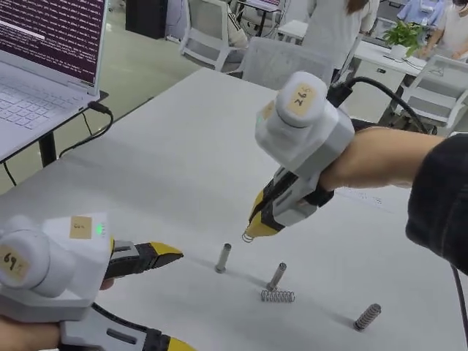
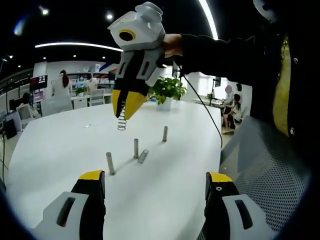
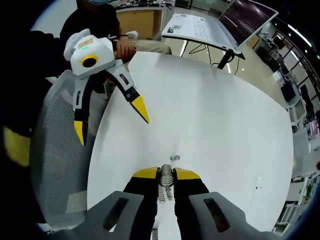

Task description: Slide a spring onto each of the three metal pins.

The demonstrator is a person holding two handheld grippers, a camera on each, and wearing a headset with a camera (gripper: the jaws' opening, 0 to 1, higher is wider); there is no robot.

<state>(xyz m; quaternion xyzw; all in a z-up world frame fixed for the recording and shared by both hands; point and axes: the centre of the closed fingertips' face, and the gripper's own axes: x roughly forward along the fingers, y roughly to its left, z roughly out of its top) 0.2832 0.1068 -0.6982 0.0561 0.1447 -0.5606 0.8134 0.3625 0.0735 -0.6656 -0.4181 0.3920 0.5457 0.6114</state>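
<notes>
Head view: a white counter [image 1: 183,146] is pictured with both tools raised over it.
Right claw [image 1: 250,234]: pressed together on a small spring [image 1: 247,237], which is left hanging from the yellow tips in the air near the first pin [image 1: 223,257].
Pins: the first pin and the second pin [image 1: 276,276] are seen standing bare, near each other.
Loose spring [image 1: 278,295]: laid flat on the counter, just beside the foot of the second pin.
Far coil [image 1: 368,316]: set well apart from the pins; whether a pin is inside cannot be told.
Left claw [image 1: 175,300]: spread wide, nothing gripped.
</notes>
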